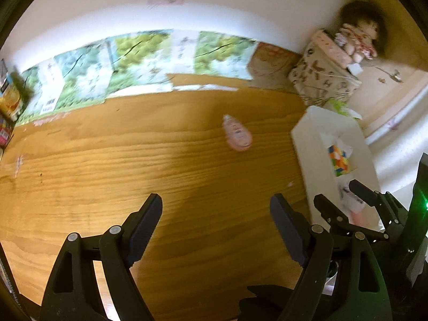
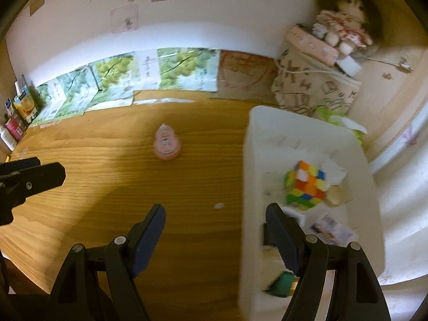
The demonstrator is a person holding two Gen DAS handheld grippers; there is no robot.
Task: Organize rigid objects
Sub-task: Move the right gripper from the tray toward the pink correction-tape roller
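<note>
A small pink bottle (image 1: 237,133) lies on the wooden table (image 1: 133,160), also in the right wrist view (image 2: 167,143). A white bin (image 2: 267,133) at the right holds a colourful puzzle cube (image 2: 306,184) and several small items; it shows in the left wrist view (image 1: 310,144) with the cube (image 1: 339,160). My left gripper (image 1: 216,214) is open and empty over bare table, short of the bottle. My right gripper (image 2: 215,223) is open and empty above the bin's left wall. The right gripper's fingers (image 1: 334,208) show over the bin in the left view.
A patterned box (image 2: 313,85) with a doll (image 2: 345,29) on top stands behind the bin. Printed grape-picture sheets (image 2: 133,75) lean along the back wall. Small cartons (image 2: 24,107) stand at the far left. A small white scrap (image 2: 218,205) lies on the table.
</note>
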